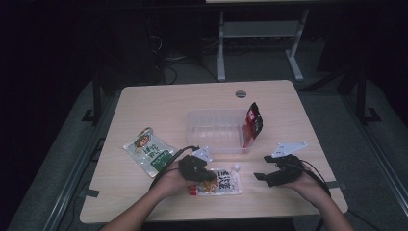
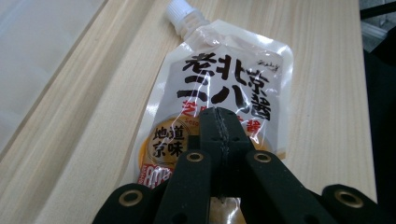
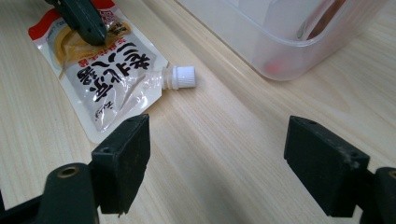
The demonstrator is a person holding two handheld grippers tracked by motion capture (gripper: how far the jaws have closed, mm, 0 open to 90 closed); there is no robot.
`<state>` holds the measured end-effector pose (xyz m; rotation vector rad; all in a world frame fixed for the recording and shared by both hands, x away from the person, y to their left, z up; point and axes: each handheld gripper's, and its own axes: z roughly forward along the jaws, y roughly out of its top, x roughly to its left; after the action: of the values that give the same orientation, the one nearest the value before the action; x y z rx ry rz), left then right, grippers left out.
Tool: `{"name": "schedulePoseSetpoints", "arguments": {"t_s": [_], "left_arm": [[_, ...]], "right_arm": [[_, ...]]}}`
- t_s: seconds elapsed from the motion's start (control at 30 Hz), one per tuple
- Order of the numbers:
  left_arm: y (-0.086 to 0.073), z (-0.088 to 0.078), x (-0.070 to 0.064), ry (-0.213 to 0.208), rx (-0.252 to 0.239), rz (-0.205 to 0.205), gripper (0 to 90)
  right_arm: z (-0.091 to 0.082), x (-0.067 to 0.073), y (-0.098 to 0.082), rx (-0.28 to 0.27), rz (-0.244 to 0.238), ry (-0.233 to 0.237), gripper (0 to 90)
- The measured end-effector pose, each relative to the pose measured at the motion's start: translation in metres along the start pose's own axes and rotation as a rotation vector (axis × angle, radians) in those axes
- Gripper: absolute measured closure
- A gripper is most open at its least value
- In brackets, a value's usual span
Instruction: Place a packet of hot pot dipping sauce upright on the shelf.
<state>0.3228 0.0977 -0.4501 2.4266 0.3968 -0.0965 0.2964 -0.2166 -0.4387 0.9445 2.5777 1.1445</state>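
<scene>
The left gripper (image 2: 219,116) had its fingers (image 2: 211,130) pressed together with no gap, their tips lying over the lower printed half of the spouted sauce pouch (image 2: 219,88); whether a fold of the film was pinched between them could not be told, so no firm hold is recorded. The pouch lay flat on the table (image 2: 84,140) directly under and ahead of those fingers, its white cap (image 2: 181,10) pointing away from them. In my judgement, a sound pick-up would need the fingers reopened and set across an edge or corner of the pouch, since closed tips on a flat face would only slide. The right gripper (image 3: 217,168) stood idle beside the pouch with its fingers (image 3: 123,161) wide apart and nothing between them, the cap (image 3: 183,77) just beyond the nearer one. Farther out from both grippers sat the clear plastic bin (image 1: 211,129), holding a red-and-black packet (image 1: 253,122) propped upright against its end wall nearest the right gripper; the rest of its floor appeared bare. A green-and-white packet (image 1: 147,150) lay on the table outside the left gripper, apart from the bin.
</scene>
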Motion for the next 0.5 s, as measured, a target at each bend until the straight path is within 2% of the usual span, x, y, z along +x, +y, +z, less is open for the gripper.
{"name": "schedulePoseSetpoints", "arguments": {"t_s": [0.13,0.23,0.3,0.37,0.5], "left_arm": [[-0.0002,0.0032,0.0005,0.007,0.018,0.009,89.9],[0.0003,0.0064,-0.0028,0.028,0.026,0.009,90.0],[0.0013,0.0075,-0.0043,0.036,0.04,0.009,90.0],[0.0031,0.0087,-0.004,0.038,0.057,0.006,90.0],[0.004,0.0093,-0.0027,0.03,0.061,-0.018,90.0]], "right_arm": [[0.0008,0.0008,0.0001,0.003,0.0,0.009,21.2],[0.0013,0.0021,0.0007,0.006,0.002,0.025,19.8],[0.002,0.003,0.0016,0.013,-0.006,0.043,18.9],[0.0026,0.0053,0.0025,0.02,0.007,0.066,18.8],[0.0065,0.0085,0.0034,0.037,0.008,0.107,17.8]]}}
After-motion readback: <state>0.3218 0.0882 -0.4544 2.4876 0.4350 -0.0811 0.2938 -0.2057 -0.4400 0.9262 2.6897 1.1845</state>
